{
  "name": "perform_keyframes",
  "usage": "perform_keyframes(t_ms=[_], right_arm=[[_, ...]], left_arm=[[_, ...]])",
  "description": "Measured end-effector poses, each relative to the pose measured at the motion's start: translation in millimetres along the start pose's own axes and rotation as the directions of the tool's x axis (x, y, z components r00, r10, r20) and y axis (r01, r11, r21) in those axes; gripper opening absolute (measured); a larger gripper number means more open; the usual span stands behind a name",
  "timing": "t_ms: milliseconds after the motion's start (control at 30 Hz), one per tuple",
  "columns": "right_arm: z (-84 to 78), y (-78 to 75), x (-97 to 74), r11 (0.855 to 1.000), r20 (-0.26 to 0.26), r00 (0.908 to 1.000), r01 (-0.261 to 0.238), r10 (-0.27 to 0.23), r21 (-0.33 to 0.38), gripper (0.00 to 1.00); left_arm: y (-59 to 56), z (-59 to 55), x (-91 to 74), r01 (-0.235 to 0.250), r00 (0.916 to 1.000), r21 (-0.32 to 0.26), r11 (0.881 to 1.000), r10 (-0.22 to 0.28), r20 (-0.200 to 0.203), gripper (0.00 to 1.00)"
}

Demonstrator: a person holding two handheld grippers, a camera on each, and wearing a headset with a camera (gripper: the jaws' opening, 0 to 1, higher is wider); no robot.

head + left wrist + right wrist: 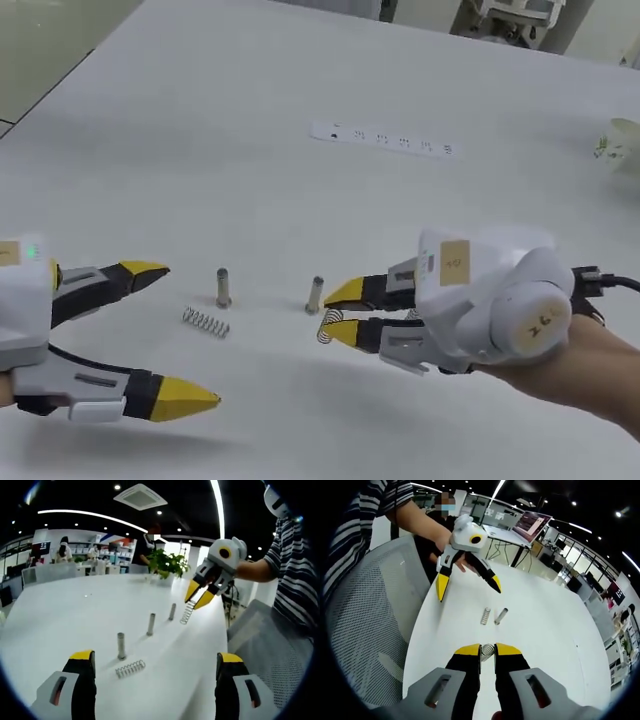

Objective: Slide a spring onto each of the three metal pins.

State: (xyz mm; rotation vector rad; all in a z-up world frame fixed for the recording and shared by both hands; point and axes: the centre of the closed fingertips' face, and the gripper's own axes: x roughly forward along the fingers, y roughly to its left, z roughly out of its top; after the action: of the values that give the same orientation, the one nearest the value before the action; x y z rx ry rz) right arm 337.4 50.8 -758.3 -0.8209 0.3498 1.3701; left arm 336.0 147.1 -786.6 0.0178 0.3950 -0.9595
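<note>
Head view puts the right gripper (336, 314) low over the tabletop (200, 150), its jaws drawn narrow on a spring (328, 327). It is pinched near one end, with the rest of the coil hanging free. The free end hangs just beside the nearest pin (315, 295), not over its top. The left gripper (168, 335) hovers toward the person's edge of the tabletop, jaws wide apart and empty. Between the two grippers a loose spring (205, 321) lies flat, near the foot of the end pin (223, 288). A power strip (385, 138) lies well apart, toward the far edge.

Left gripper view shows three upright pins (150, 624) in a row, all bare, so by my reading no spring is on yet.

The spring looks like thin, light wire. It should be soft along its length and quick to sway or bow, and easy to crush across the coil. Taking it lightly across the top coils seems best, leaving the lower mouth open and hanging straight to drop over a pin.

The loose spring will likely roll or skid if nudged, so it wants a pinch across one end. The pins look slim and may tip if struck sideways.
</note>
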Motion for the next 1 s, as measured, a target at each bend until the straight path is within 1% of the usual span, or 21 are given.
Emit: perform_keyframes(t_ms=[67, 167, 333, 400, 500, 667, 800, 867, 1000], right_arm=[[-2.3, -0.4, 1.9, 1.0, -0.01, 0.9999, -0.014, 0.014, 0.008, 0.07], [-7.9, -2.3, 4.4, 1.0, -0.028, 0.9993, -0.022, 0.023, 0.019, 0.07], [-10.1, -1.6, 6.2, 0.998, -0.033, 0.9983, -0.048, 0.049, 0.041, 0.07], [-13.2, -1.6, 7.8, 0.997, -0.045, 0.9972, -0.058, 0.06, 0.044, 0.07], [-15.7, -3.2, 9.0, 0.998, -0.059, 0.9963, -0.06, 0.062, 0.03, 0.07], [-13.7, -14.6, 8.7, 0.999, -0.059, 0.9975, -0.037, 0.038, 0.02, 0.07], [-11.6, -26.0, 9.1, 0.999, -0.05, 0.9985, -0.019, 0.021, 0.034, 0.07], [-12.4, -33.3, 9.3, 1.0, -0.057, 0.9983, 0.005, -0.003, 0.026, 0.07], [-8.8, -45.6, 8.8, 0.998, -0.044, 0.9987, 0.029, -0.027, 0.052, 0.07]], left_arm=[[1.5, 0.9, -0.5, -0.006, 1.0, -0.002, 1.0, 0.006, 0.005, 0.98], [3.2, 1.0, -1.3, -0.012, 0.9999, -0.005, 1.0, 0.012, 0.006, 0.98], [3.7, 2.3, -4.0, -0.017, 0.9998, -0.009, 1.0, 0.017, 0.013, 0.98], [4.4, 1.8, -5.2, -0.021, 0.9997, -0.011, 1.0, 0.021, 0.013, 0.98], [5.9, 0.5, -7.0, -0.027, 0.9995, -0.015, 1.0, 0.028, 0.013, 0.98], [8.2, 0.1, -9.4, -0.039, 0.9991, -0.02, 0.999, 0.039, 0.017, 0.98], [8.6, 0.5, -10.5, -0.041, 0.9989, -0.023, 0.999, 0.042, 0.02, 0.98], [8.4, 0.7, -10.9, -0.043, 0.9989, -0.021, 0.999, 0.043, 0.02, 0.98], [8.0, 2.5, -11.7, -0.047, 0.9986, -0.019, 0.999, 0.047, 0.026, 0.98]])
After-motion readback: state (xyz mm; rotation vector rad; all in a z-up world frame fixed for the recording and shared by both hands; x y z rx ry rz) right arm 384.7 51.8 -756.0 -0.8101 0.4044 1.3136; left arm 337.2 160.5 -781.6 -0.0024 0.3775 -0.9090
